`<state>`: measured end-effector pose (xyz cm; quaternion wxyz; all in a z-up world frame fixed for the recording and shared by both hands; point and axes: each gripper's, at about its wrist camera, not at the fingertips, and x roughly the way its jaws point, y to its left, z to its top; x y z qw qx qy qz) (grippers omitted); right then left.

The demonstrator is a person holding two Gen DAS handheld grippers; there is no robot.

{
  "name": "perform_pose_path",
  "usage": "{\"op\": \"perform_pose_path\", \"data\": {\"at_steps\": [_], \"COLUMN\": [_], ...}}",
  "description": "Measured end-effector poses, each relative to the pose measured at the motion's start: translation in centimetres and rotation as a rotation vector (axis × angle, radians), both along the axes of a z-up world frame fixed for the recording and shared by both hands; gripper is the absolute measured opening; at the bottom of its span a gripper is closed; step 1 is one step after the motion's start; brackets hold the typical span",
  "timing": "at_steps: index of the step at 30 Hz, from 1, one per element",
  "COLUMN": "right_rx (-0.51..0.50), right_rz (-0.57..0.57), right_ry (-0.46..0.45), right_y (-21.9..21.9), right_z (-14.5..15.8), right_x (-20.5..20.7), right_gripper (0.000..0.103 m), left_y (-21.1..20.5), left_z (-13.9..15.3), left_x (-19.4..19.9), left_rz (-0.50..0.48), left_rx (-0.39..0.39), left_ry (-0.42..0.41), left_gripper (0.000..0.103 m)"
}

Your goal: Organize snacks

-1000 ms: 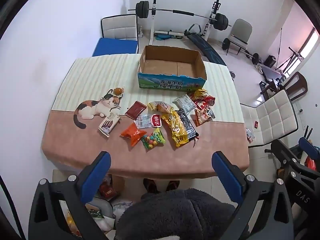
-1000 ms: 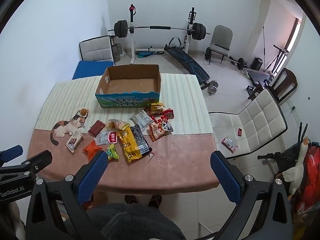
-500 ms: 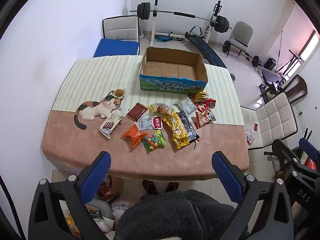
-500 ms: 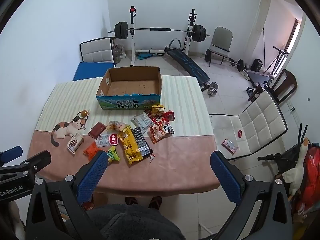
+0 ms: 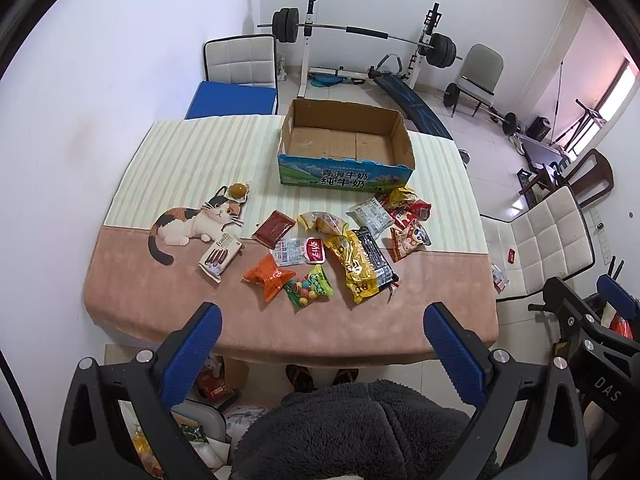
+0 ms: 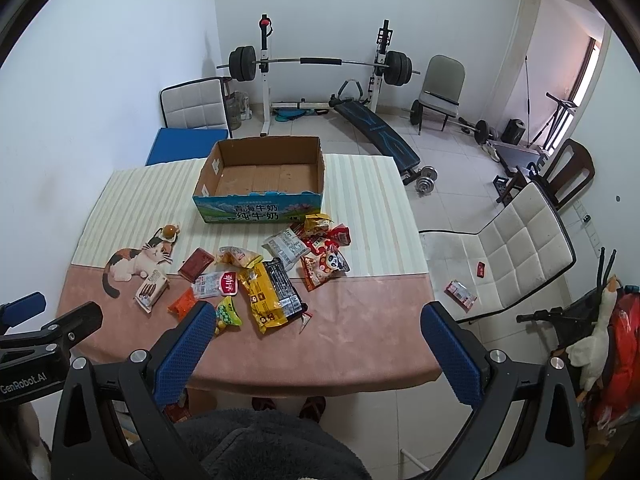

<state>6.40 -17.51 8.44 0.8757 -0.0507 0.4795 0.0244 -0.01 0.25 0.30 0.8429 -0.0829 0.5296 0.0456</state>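
Both grippers are held above the near table edge with jaws spread wide and nothing between them: left gripper [image 5: 322,320], right gripper [image 6: 314,318], each with ribbed blue pads on black frames. The table [image 5: 132,292] carries a soft cloth, pink at the near half, cream-striped at the far half, with a printed cat [image 5: 192,224] at left. An open corrugated box [image 5: 346,140], rectangular, printed blue-green on its near wall, stands at the far centre, long axis left to right. The snacks lie loose in a cluster just near of the box, all glossy film packets: a yellow bag [image 5: 354,266], the largest, with its long axis running near to far and tilted slightly left at the far end; a black packet [image 5: 374,256] beside it on the right, parallel; an orange pouch [image 5: 268,278]; a candy bag [image 5: 308,288]; a flat brown sachet [image 5: 274,229]; a panda packet [image 5: 408,238]. The left view shows the whole orange pouch; the right view has it partly hidden behind a pad [image 6: 182,352]. The right view alone shows a packet on the floor [image 6: 460,294] beside a quilted white chair [image 6: 516,248].
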Motion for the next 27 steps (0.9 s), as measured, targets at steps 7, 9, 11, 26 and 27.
{"op": "perform_pose_path", "data": {"at_steps": [7,9,11,26,27], "right_rx": [0.002,0.001,0.002,0.005,0.004], "right_rz": [0.003,0.003,0.004,0.006,0.005], "right_ry": [-0.004,-0.007,-0.007,-0.004,-0.005], "right_y": [0.16,0.18,0.24,0.28,0.28], "right_z": [0.35,0.46,0.56,0.60,0.53], "right_x": [0.29,0.32,0.35,0.62,0.56], "right_gripper": [0.103,0.103,0.103,0.103,0.103], "left_y": [-0.13,-0.11,-0.09,-0.03,-0.05], "left_z": [0.59,0.83,0.95,0.88,0.86], "left_x": [0.64,0.75,0.86,0.75,0.74], "left_rz": [-0.001,0.000,0.001,-0.002,-0.002], "left_rx": [0.002,0.002,0.002,0.000,0.002], "left_ry": [-0.002,-0.004,-0.005,-0.007,-0.006], "left_gripper": [0.103,0.103,0.103,0.103,0.103]}}
